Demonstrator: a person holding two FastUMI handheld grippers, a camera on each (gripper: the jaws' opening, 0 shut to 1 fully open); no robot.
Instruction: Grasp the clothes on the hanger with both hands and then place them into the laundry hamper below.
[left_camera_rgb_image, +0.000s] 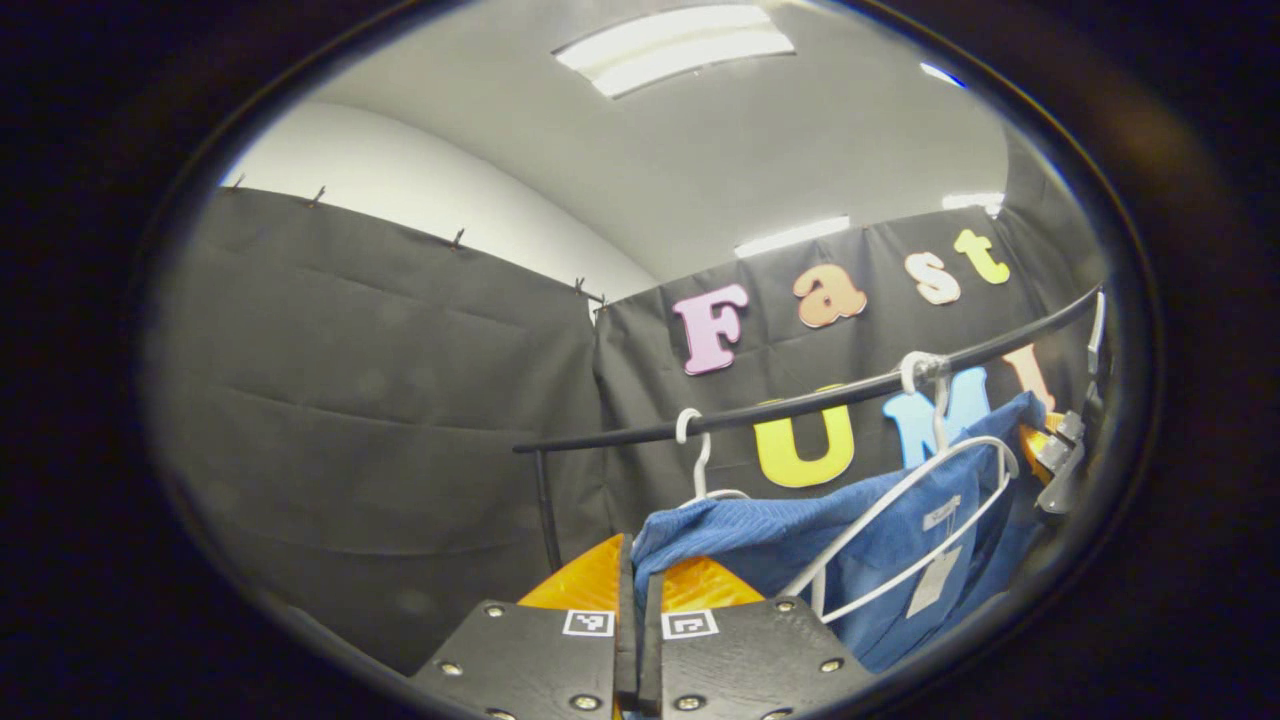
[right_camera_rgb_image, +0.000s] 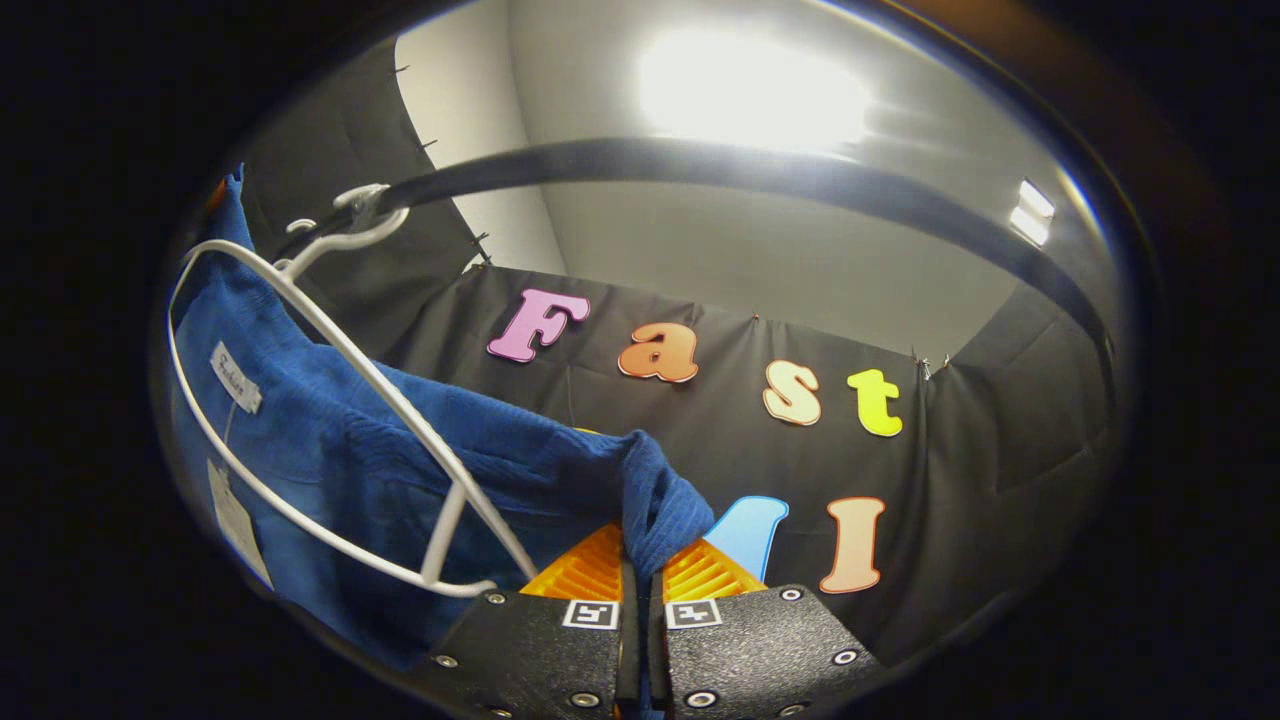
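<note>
You're pinching the blue garment (left_camera_rgb_image: 800, 540) w/ both tongs: left tongs (left_camera_rgb_image: 637, 590) and right tongs (right_camera_rgb_image: 640, 570) each clamping a fabric corner. It's hanging on the white hanger (right_camera_rgb_image: 330, 330) at the rail (left_camera_rgb_image: 800, 400). Looks soft, light, floppy; grip thick folds near shoulders.

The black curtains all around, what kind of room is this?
Probably a small booth set up for practising laundry chores. Black cloth walls close it in, a black clothes rail crosses it, and a blue garment hangs by a white hanger, pinched by both grippers.
</note>
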